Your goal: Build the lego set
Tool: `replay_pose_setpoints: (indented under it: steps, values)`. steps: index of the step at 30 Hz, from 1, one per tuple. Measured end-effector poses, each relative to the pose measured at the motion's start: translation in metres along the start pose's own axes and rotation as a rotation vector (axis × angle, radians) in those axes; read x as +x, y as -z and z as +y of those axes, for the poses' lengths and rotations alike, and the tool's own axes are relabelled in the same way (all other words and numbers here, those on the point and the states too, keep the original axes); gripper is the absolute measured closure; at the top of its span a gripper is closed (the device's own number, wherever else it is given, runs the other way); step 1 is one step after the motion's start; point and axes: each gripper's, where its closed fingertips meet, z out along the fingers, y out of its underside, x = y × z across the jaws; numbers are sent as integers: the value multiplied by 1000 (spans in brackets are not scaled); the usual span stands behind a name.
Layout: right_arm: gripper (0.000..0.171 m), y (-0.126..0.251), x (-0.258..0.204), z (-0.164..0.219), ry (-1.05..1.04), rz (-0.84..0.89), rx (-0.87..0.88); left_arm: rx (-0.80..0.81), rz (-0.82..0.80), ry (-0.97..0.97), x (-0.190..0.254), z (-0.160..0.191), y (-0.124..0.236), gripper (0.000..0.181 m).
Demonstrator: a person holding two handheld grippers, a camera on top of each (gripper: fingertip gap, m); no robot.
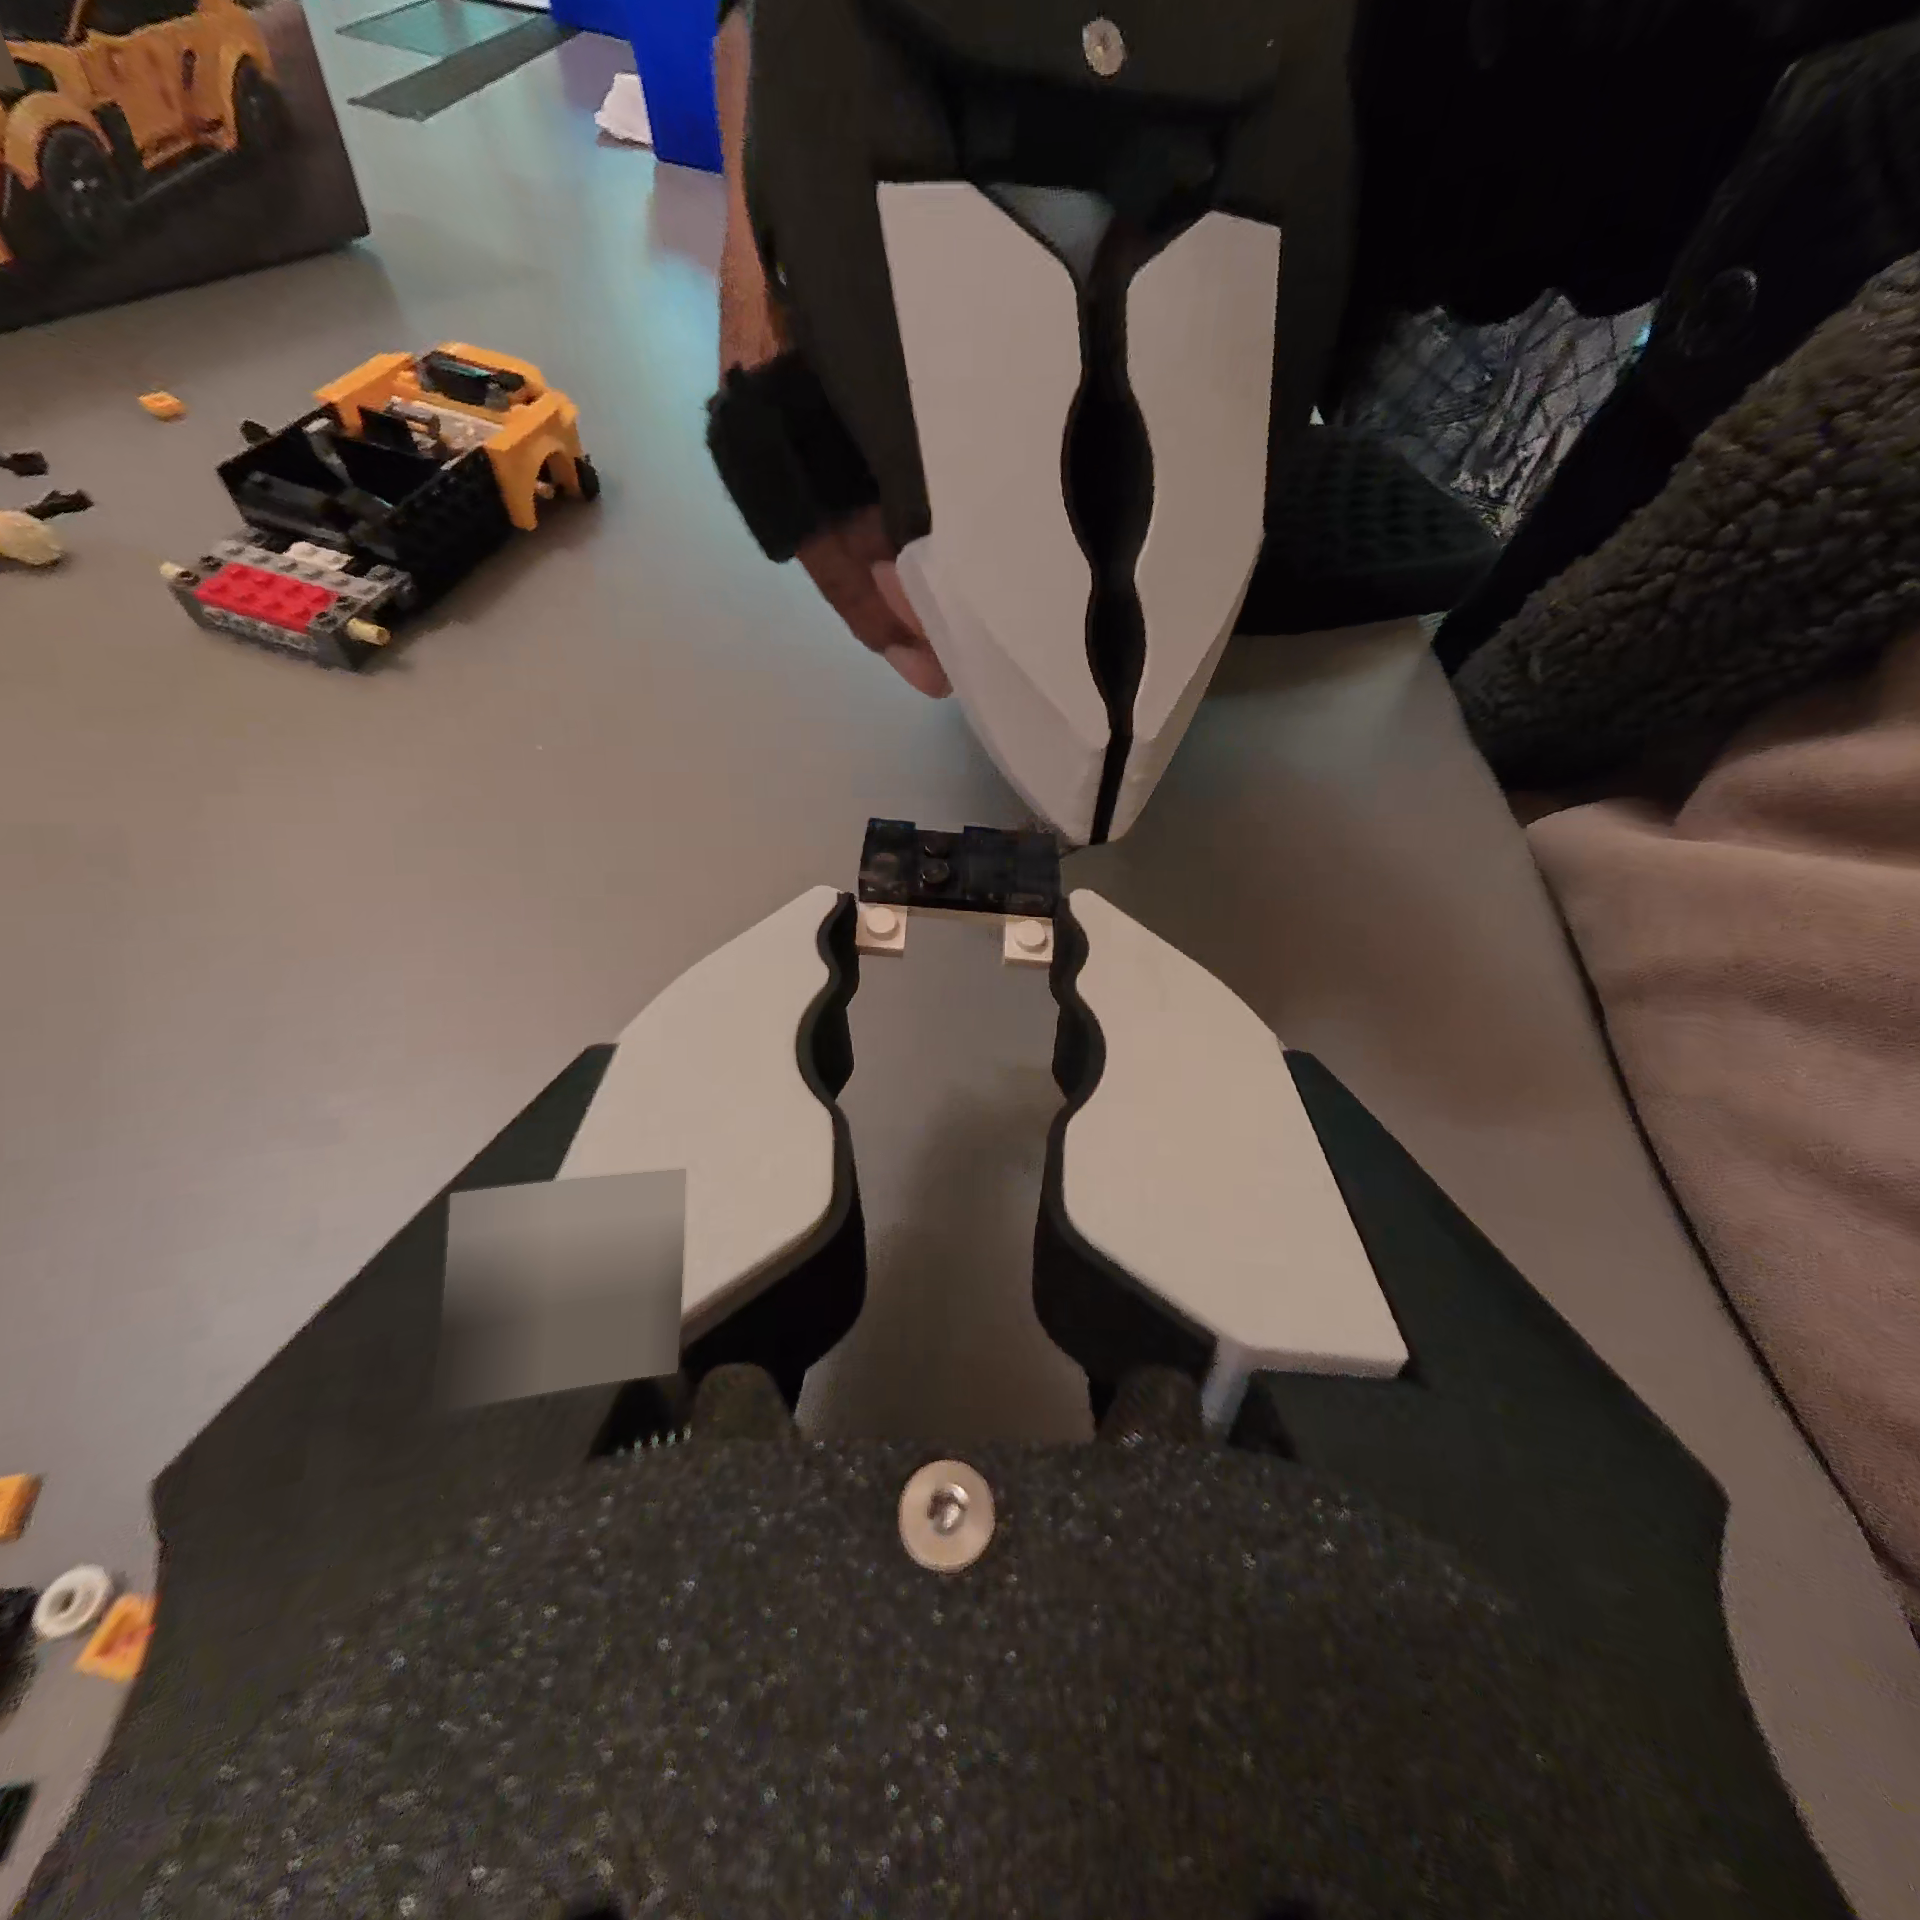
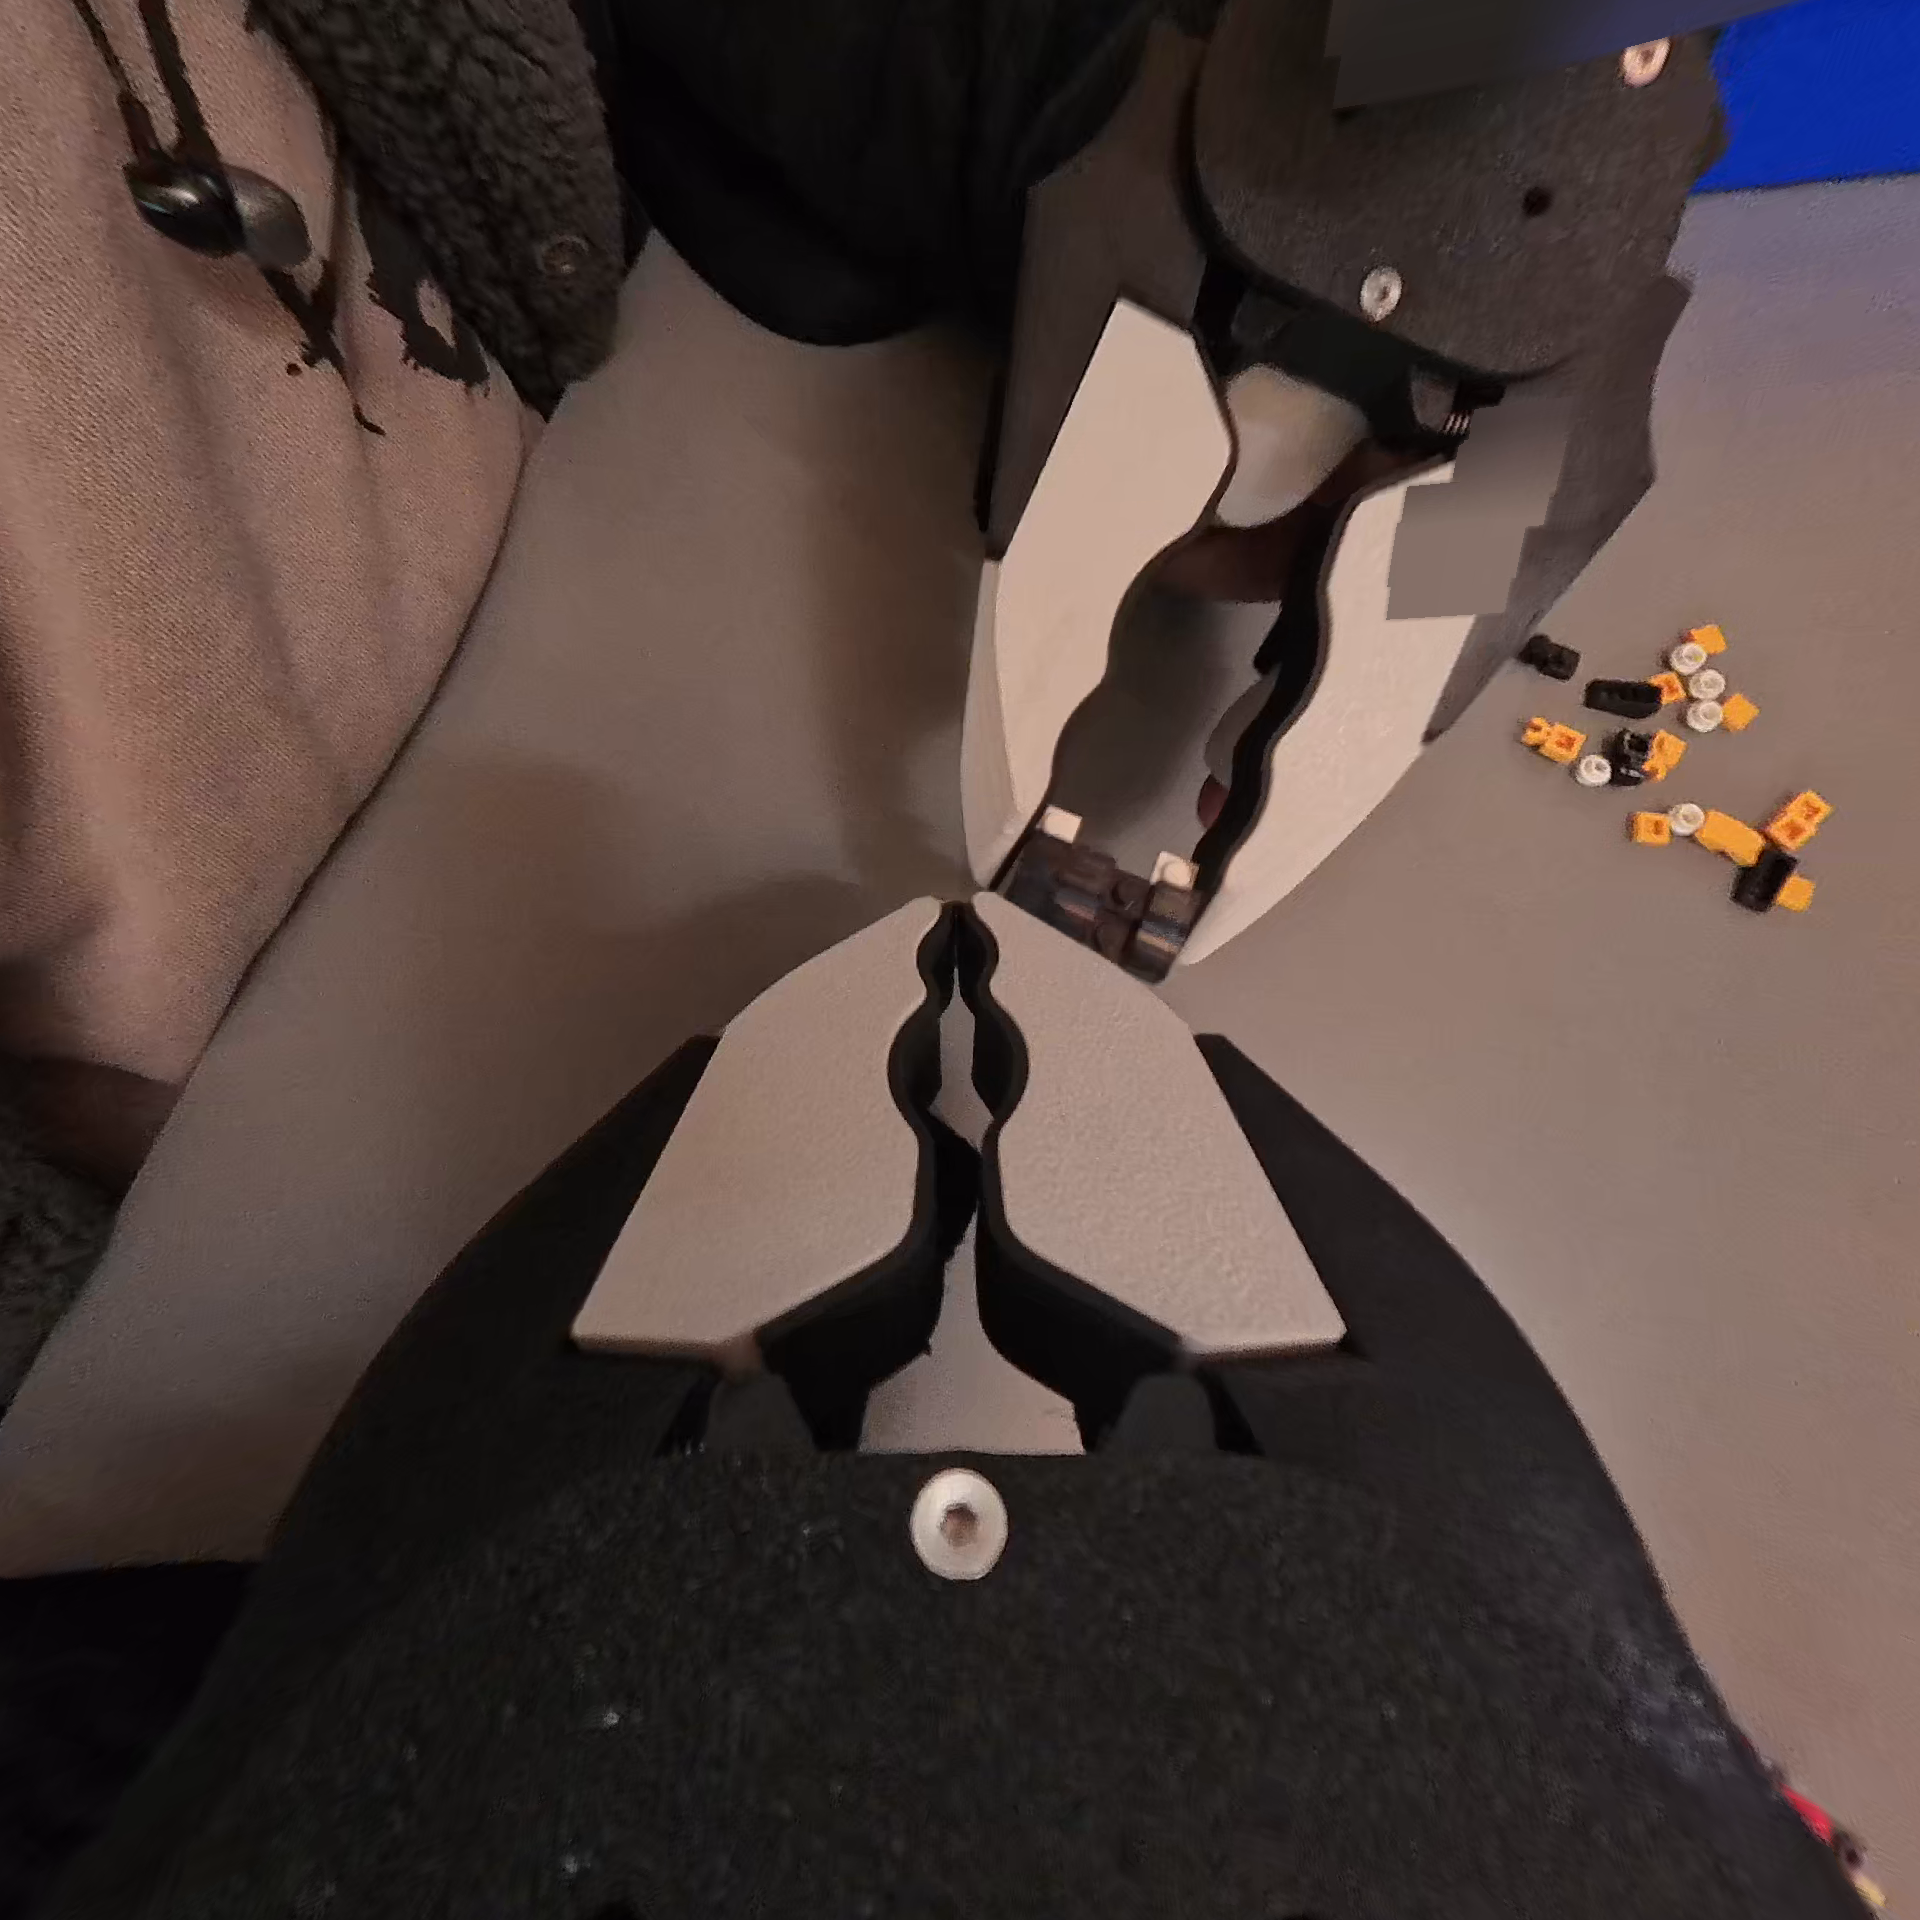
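Observation:
My left gripper (image 1: 958, 920) is shut on a small black-and-white lego sub-assembly (image 1: 961, 868), gripping it by its two ends just above the grey table. Two white studded tabs stick out toward the camera. My right gripper (image 1: 1101, 831) comes in from the far side with its jaws shut and empty, and its tips touch the right end of the assembly. In the right wrist view, my right gripper (image 2: 956, 909) is shut with its tip beside the assembly (image 2: 1081, 883), which is held by my left gripper (image 2: 1096, 904).
A half-built orange and black car (image 1: 384, 499) sits at the far left. Its box (image 1: 156, 135) stands behind it. Several loose orange, white and black pieces (image 2: 1683, 758) lie on the table (image 1: 520, 831). A person's sleeve and clothing (image 1: 1714, 935) border the right edge. The tips of both grippers are at nearly the same place.

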Motion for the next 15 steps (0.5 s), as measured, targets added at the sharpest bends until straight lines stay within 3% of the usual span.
replay_pose_setpoints:
  steps: [15]
  values:
    - [171,-17,-1,11,-93,-131,114,-173,8,-80,13,25,-21,146]
